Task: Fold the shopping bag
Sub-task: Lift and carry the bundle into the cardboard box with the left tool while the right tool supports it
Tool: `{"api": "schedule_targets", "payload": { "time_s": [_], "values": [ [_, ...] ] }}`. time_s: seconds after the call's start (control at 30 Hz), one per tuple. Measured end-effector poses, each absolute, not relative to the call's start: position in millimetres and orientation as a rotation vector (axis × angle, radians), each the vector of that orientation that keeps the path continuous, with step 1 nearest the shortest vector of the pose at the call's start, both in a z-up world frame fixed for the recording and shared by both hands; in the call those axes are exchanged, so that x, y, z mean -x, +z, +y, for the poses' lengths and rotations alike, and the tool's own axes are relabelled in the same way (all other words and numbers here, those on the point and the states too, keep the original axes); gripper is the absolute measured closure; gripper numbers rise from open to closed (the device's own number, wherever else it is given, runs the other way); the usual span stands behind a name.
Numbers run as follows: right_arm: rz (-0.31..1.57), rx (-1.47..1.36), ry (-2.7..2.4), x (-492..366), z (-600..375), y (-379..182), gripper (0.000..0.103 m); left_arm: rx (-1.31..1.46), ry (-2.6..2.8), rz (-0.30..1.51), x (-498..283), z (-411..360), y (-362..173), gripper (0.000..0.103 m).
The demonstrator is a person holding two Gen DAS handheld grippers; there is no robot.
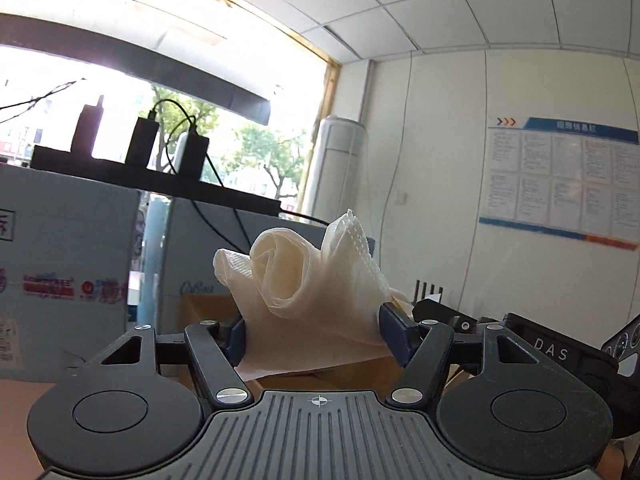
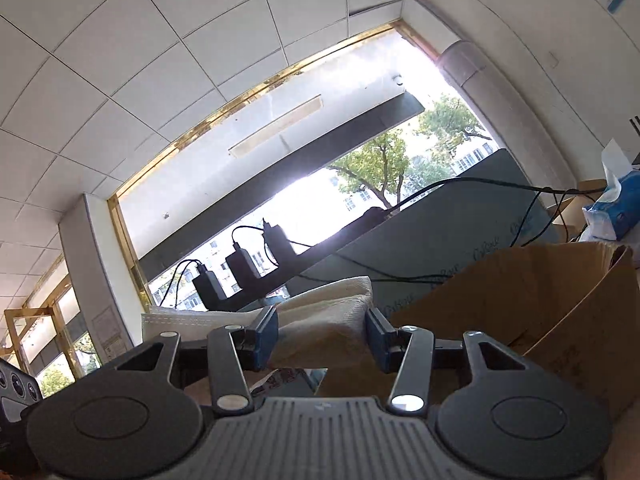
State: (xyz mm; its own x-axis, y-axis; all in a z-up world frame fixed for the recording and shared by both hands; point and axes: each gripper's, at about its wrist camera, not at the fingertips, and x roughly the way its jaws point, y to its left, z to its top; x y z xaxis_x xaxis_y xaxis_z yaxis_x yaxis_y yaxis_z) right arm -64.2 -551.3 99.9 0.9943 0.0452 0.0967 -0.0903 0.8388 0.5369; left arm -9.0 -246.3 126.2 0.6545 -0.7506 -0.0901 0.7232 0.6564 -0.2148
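The cream-white woven shopping bag (image 1: 304,280) is bunched and rolled, held up in the air in front of the window. My left gripper (image 1: 312,334) has its blue pads pressed on both sides of the bunched cloth, so it is shut on the bag. In the right wrist view, another part of the bag (image 2: 320,316) lies flatter between the blue pads of my right gripper (image 2: 322,334), which is shut on it too. A stitched edge of the bag (image 2: 180,320) sticks out to the left. Both grippers point roughly level.
An open cardboard box (image 2: 540,304) stands close on the right. Blue-white cartons (image 1: 68,272) carry a black power strip with chargers (image 1: 140,148) and cables. A tissue pack (image 2: 616,208) lies behind the box. A standing air conditioner (image 1: 340,160) and a notice board (image 1: 560,176) are at the wall.
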Motion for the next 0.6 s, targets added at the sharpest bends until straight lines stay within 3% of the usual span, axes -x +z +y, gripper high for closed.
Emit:
{"api": "schedule_targets", "payload": {
  "time_s": [0.43,0.6],
  "values": [
    [0.136,-0.404,-0.139,-14,-575,82,0.050,-0.024,-0.852,0.503,-44,-322,101,0.036],
    [0.196,-0.268,-0.178,-10,-561,86,0.048,-0.115,-0.819,0.467,-37,-326,97,0.024]
  ]
}}
